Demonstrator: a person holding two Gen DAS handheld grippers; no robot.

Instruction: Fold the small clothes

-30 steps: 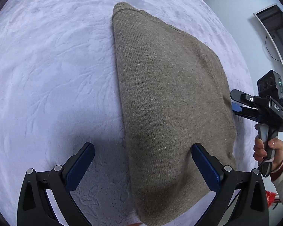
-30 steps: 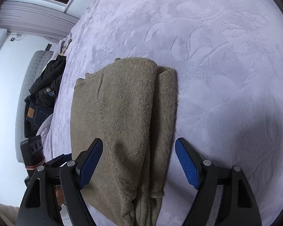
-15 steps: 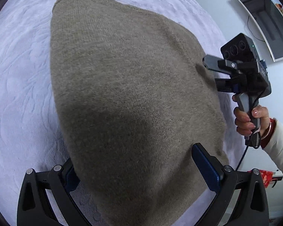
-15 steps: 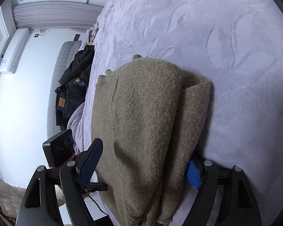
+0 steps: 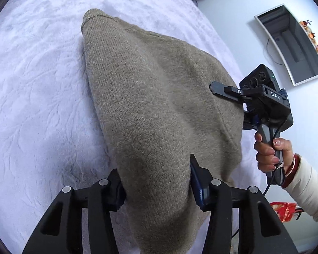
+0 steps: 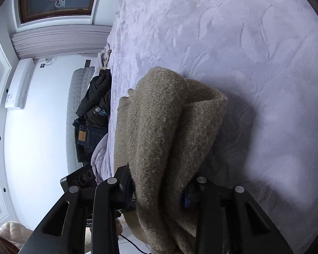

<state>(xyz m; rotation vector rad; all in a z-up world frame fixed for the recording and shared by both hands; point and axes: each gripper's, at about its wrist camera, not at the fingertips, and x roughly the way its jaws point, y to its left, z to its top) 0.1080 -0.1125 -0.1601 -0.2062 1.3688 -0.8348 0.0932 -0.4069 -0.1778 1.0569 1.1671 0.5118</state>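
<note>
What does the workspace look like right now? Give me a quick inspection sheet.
Surface: lilac embossed bedspread, soft, patterned.
Job's things: one folded brown knit sweater, near edge bunched in both tongs.
Clutter: dark clothes pile at the bed's far end; red packet on the floor.
Grippers: left tongs and right tongs have just been closing, pads now pressing the knit.
Cables: black cord hanging from the right handle.
Surroundings: white walls, wall-mounted air conditioner, framed mirror.
</note>
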